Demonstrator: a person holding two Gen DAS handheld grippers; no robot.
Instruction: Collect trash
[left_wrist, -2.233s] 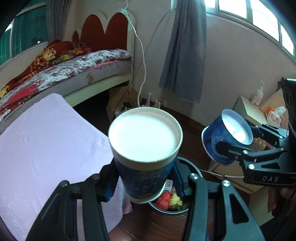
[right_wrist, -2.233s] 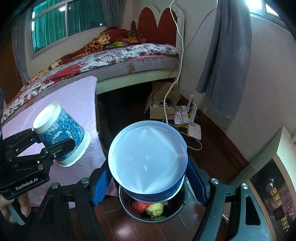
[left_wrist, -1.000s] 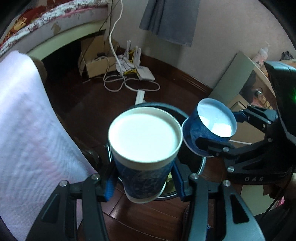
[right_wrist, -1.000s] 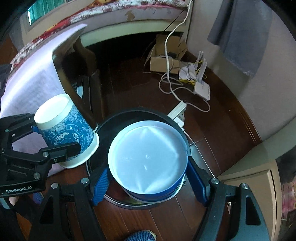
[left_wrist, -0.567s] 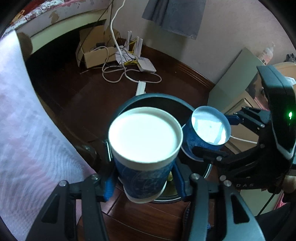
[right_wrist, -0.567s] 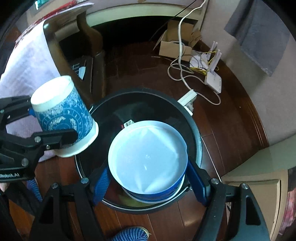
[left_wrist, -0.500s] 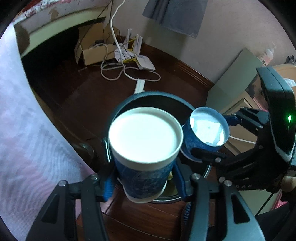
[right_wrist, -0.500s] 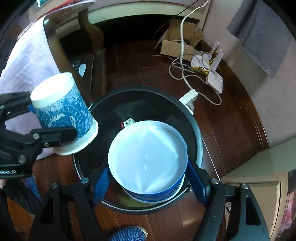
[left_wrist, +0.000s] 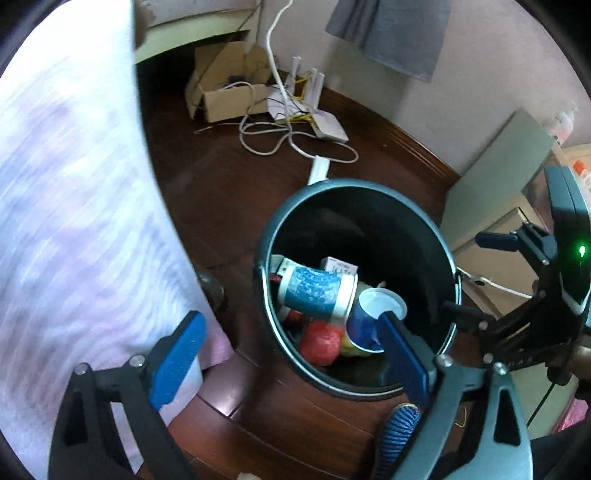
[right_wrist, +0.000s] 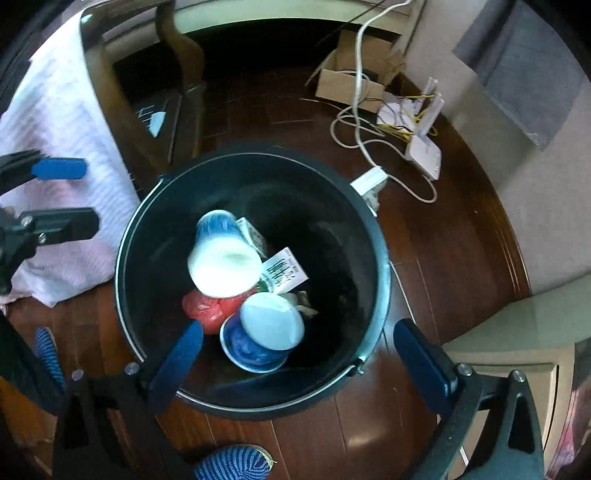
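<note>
A dark round trash bin (left_wrist: 448, 258) (right_wrist: 380, 258) stands on the wooden floor. Inside it lie a tall blue-patterned paper cup (left_wrist: 314, 290) (right_wrist: 221, 258) and a shorter dark blue paper cup (left_wrist: 365, 325) (right_wrist: 262, 339), on top of red and yellow waste and a small carton (right_wrist: 282, 271). My left gripper (left_wrist: 291, 358) is open and empty above the bin's near left rim. My right gripper (right_wrist: 299, 360) is open and empty above the bin's near edge. Each gripper shows at the side of the other's view.
A pink-white cloth (left_wrist: 74, 221) covers furniture left of the bin. A cardboard box (left_wrist: 225, 92), a router (right_wrist: 423, 151), cables and a power strip (left_wrist: 319, 170) lie on the floor behind. A pale cabinet (left_wrist: 491, 221) stands right. A blue striped slipper (right_wrist: 232, 463) is near the bin.
Both grippers have opened and let go of their cups. The two cups have dropped into the bin and lie there.
</note>
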